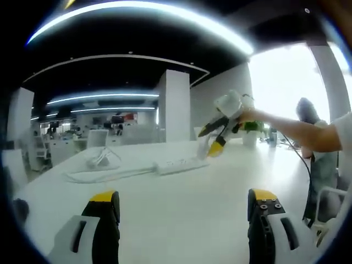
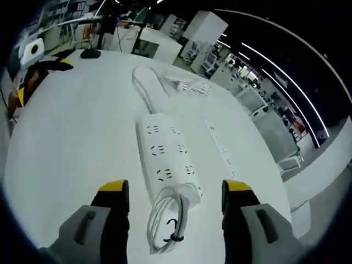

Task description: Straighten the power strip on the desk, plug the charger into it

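A white power strip [image 2: 164, 155] with several sockets lies on the white desk [image 2: 71, 137], running away from my right gripper [image 2: 176, 190]. That gripper hangs above the strip's near end, open, jaws to either side of it. A coiled white cable [image 2: 166, 221] with a black tie rests at that near end. The strip's cord [image 2: 144, 82] curves off to the far side. In the left gripper view, the power strip [image 1: 177, 164] lies across mid-desk, well beyond my open left gripper [image 1: 184, 199]. A person's hand holds the right gripper [image 1: 220, 135] over the strip's right end.
A second, slimmer white strip [image 2: 223, 146] lies to the right of the main one. A clear packet [image 2: 190, 83] sits beyond it and a black lamp base [image 2: 90, 53] at the far edge. The left gripper [image 2: 34, 59] shows at upper left. A person's arm [image 1: 308, 132] reaches in from the right.
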Motion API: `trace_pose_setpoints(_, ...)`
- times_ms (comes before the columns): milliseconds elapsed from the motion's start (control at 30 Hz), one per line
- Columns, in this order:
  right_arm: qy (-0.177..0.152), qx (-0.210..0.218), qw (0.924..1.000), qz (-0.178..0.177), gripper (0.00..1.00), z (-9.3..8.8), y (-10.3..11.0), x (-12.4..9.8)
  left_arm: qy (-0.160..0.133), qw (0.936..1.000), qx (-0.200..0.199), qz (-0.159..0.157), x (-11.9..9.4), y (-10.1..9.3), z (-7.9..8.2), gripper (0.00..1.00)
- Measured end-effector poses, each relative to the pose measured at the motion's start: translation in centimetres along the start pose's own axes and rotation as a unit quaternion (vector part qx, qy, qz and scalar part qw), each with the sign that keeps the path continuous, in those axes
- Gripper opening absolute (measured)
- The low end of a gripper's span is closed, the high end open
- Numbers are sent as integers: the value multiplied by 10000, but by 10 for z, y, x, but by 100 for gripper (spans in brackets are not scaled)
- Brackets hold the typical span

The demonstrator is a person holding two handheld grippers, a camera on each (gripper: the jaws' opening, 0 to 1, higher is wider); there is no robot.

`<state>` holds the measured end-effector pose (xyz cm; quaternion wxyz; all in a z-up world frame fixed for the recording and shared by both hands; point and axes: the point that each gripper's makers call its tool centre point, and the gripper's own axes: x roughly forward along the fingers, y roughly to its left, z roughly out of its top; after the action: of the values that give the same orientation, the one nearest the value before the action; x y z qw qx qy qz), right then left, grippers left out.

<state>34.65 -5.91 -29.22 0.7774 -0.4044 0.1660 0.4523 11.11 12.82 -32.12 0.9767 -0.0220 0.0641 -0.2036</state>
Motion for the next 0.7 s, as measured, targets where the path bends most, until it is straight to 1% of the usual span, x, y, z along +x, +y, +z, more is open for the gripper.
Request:
trace_pose_setpoints(100, -201, 68, 9997, -113, 74, 4, -4, -4, -12, 10000, -8, -6, -1, 0, 0, 99)
trace_pose_setpoints(233, -474, 344, 9982, -162, 82, 11, -5, -10, -16, 10000, -4, -20, -1, 0, 1, 99)
trace_pose_setpoints(400, -829, 600, 9945, -239, 92, 18, 0, -15, -36, 10000, 22, -45, -3, -1, 2, 99)
trace_pose_setpoints(433, -957, 658, 9929, -270, 93, 20, 0, -16, -37, 10000, 25, -51, -3, -1, 2, 99)
trace_pose_setpoints(567, -1116, 839, 9899, -260, 99, 20, 5, -21, -27, 10000, 46, -71, -3, -1, 2, 99)
trace_pose_setpoints(700, -1324, 1062, 9850, -327, 100, 20, 6, -28, -65, 9999, 4, -104, -3, -2, 4, 99)
